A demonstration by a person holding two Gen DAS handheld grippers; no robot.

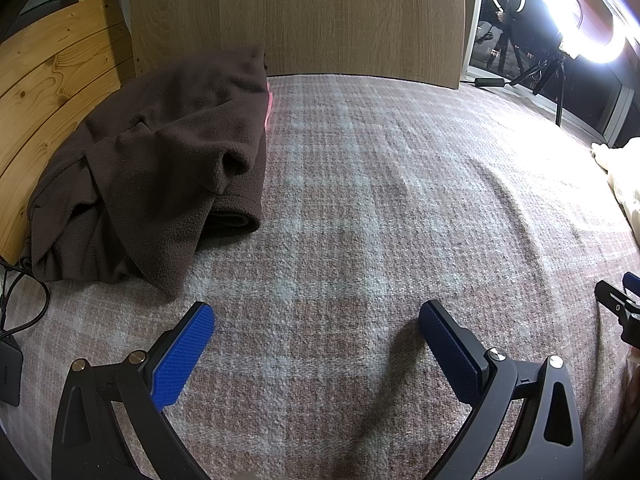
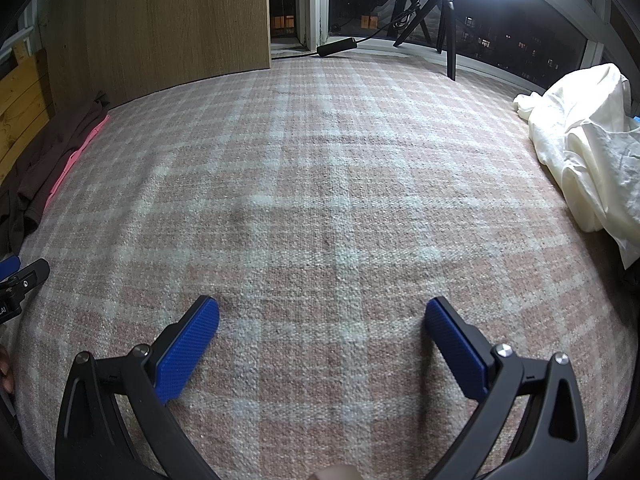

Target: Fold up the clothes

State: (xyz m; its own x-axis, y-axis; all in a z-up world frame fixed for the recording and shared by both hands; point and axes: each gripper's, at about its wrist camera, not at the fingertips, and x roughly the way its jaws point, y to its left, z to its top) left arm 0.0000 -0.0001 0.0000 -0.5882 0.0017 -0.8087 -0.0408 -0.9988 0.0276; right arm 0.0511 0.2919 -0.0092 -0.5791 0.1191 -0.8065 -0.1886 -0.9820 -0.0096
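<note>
1. the left gripper (image 1: 316, 312) hangs over a pink-and-white checked blanket (image 1: 360, 200), tilted downward, its two blue-padded fingers (image 1: 182, 356) spread wide apart with only blanket between them.
2. the right gripper (image 2: 322, 310) is posed the same way over the same checked blanket (image 2: 320, 180), its blue fingers (image 2: 188, 350) wide apart and holding nothing.
3. each gripper shows at the edge of the other's view: the right one pokes in at the right border of the left wrist view, the left one at the left border of the right wrist view, so the two sit side by side.
4. a brown fleece garment (image 1: 160, 168) lies bunched and loosely folded at the far left of the blanket, against a pine slat headboard (image 1: 56, 80); a thin pink edge (image 1: 269, 108) peeks out along its right side.
5. in the right wrist view that brown garment (image 2: 28, 184) appears only as a strip at the left border, with the pink edge (image 2: 76, 156) running beside it.
6. a crumpled cream-white garment (image 2: 584, 148) is heaped at the right edge of the blanket, well apart from both grippers.
7. neither gripper touches any clothing.
8. a light wooden panel (image 1: 300, 16) stands upright behind the blanket.
9. a glowing ring light (image 1: 584, 12) on a black tripod (image 2: 436, 12) stands by a dark window.
10. a black cable and small black box (image 1: 10, 368) lie at the left border.
</note>
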